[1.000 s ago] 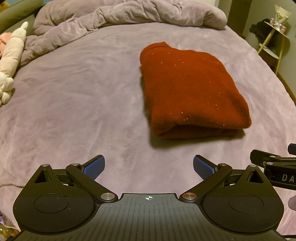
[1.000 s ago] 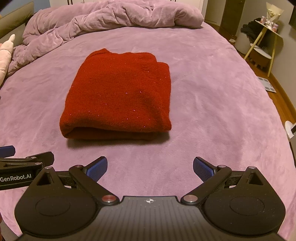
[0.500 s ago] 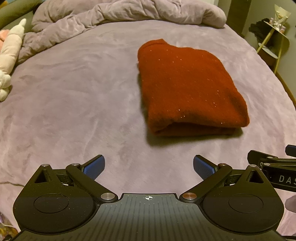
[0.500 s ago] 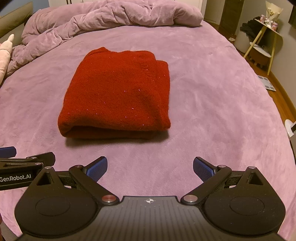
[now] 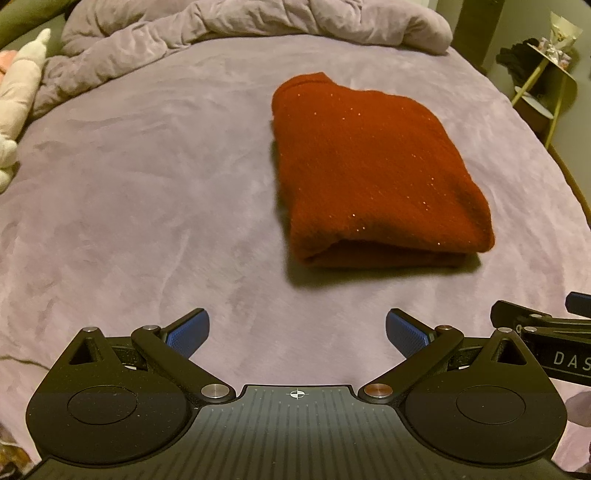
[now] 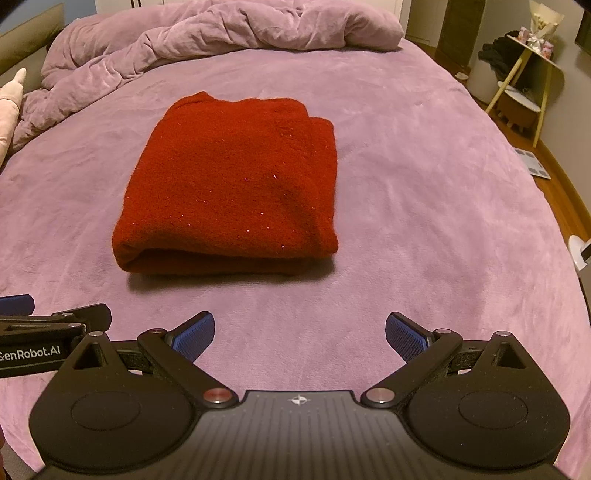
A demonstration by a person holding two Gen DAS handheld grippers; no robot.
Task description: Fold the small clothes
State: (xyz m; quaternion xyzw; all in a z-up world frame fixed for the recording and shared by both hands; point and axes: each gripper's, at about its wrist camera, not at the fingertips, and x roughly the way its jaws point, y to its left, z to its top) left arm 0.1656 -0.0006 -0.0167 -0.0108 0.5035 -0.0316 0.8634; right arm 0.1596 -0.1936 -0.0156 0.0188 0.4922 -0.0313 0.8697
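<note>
Red sweater (image 6: 229, 184), folded into a thick rectangle, lies flat on the purple bed (image 6: 424, 206), well beyond both claws and touched by neither. Its long axis runs from near to far, with the rounded fold edge facing the cameras and the narrower end pointing at the rumpled duvet (image 6: 221, 33) at the far side. The right wrist view alone shows layered edges along the sweater's right side, a strip of wooden floor on the right, and the left claw's side marked "GenRobot.AI". The left wrist view alone shows a plush toy (image 5: 18, 85) at the far left edge of the bed and the right claw's side marked "DAS". Both views catch a small yellow-legged side table (image 6: 532, 70) at far right. Left claw (image 5: 297, 332) hangs with blue pads spread wide, holding nothing; right claw (image 6: 299, 334) is likewise spread and empty.
</note>
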